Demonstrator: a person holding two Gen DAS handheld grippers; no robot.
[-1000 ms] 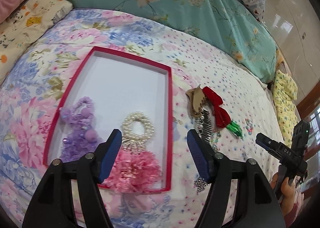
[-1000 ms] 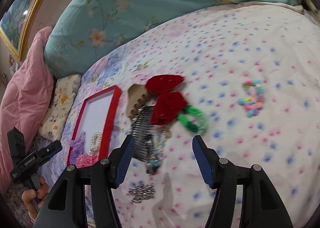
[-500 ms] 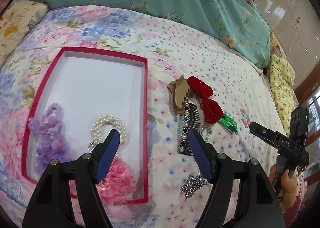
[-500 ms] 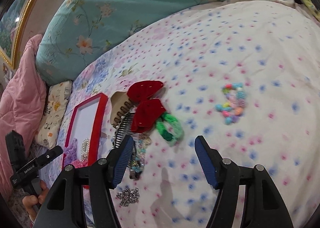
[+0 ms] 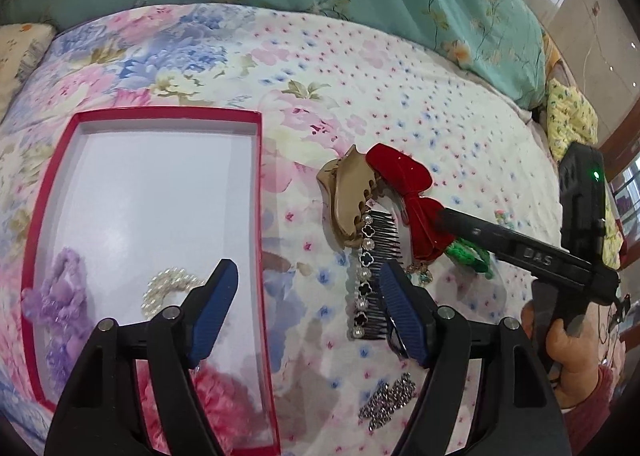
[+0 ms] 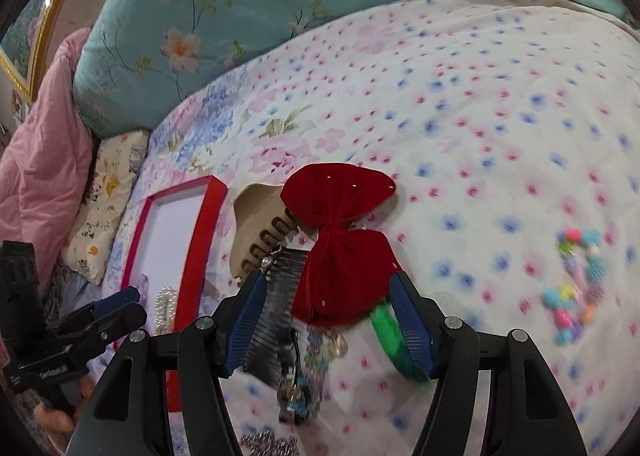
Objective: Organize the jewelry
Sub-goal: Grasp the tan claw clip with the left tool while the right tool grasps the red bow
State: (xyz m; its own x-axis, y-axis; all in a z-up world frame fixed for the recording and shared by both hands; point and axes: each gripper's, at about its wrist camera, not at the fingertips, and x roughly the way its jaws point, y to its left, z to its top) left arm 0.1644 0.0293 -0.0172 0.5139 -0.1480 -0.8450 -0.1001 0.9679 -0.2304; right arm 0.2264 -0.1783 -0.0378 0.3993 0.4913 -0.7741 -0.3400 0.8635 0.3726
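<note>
Ahead-left of the spread left gripper [image 5: 308,296], a red-rimmed tray [image 5: 260,184] on the bed [image 5: 360,76] holds a purple scrunchie [image 5: 60,296], a pearl ring [image 5: 168,288] and a pink scrunchie [image 5: 216,400]. Right of its fingers lie a black comb [image 5: 380,256], long axis running away from it, and a tan claw clip [image 5: 348,196]. The right gripper [image 6: 328,320], jaws wide, brackets a red bow [image 6: 340,240] lying lengthwise ahead, with a green scrunchie [image 6: 384,328] by its right finger.
</note>
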